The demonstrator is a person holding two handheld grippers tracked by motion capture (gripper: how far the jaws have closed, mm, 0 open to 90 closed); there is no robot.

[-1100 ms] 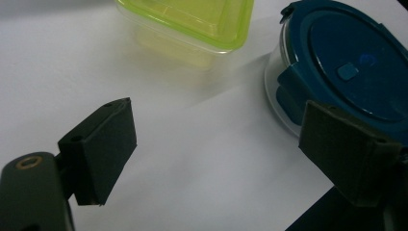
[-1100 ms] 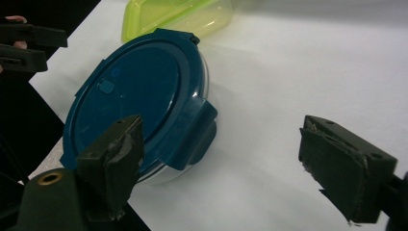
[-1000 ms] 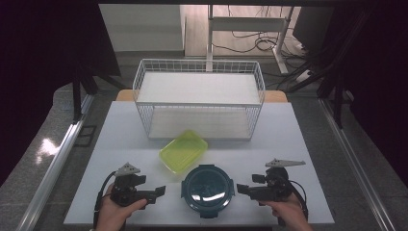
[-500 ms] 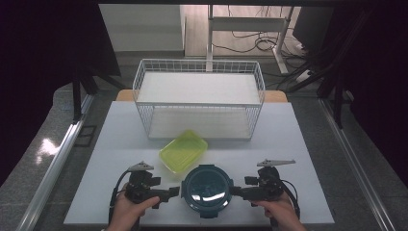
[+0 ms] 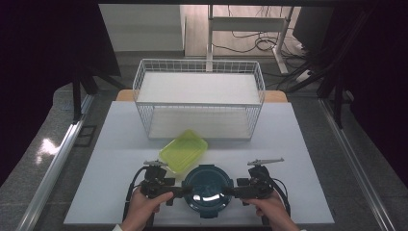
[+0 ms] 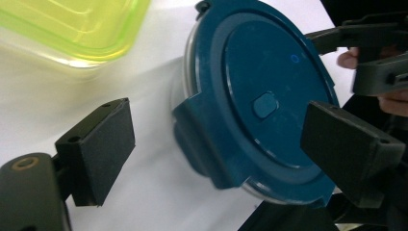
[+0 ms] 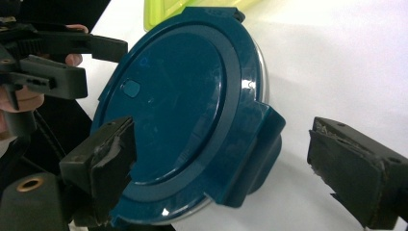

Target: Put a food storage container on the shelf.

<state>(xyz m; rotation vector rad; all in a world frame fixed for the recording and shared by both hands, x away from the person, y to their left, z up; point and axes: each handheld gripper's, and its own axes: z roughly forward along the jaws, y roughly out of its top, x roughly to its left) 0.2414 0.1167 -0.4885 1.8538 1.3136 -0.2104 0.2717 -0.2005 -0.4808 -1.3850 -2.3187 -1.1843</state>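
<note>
1. Container [image 5: 208, 191], round with a dark blue lid, sits at the near edge of the table [image 5: 298, 144], between both grippers.
2. Left gripper [image 5: 180, 191]: jaws wide apart, straddling a lid latch [image 6: 195, 137] and gripping nothing.
3. Right gripper [image 5: 231, 191]: jaws likewise spread around the opposite latch [image 7: 257, 147], not clamped.
4. Green box [image 5: 183, 151] lies just behind, before the wire basket [image 5: 199, 98].

The round box [image 5: 208, 190] is see-through with a dark blue lid [image 6: 269, 103] shut on top. The lid has clip flaps on its sides and a small oval button in the middle. It sits flat near the front edge of the white table [image 5: 308, 144].
</note>
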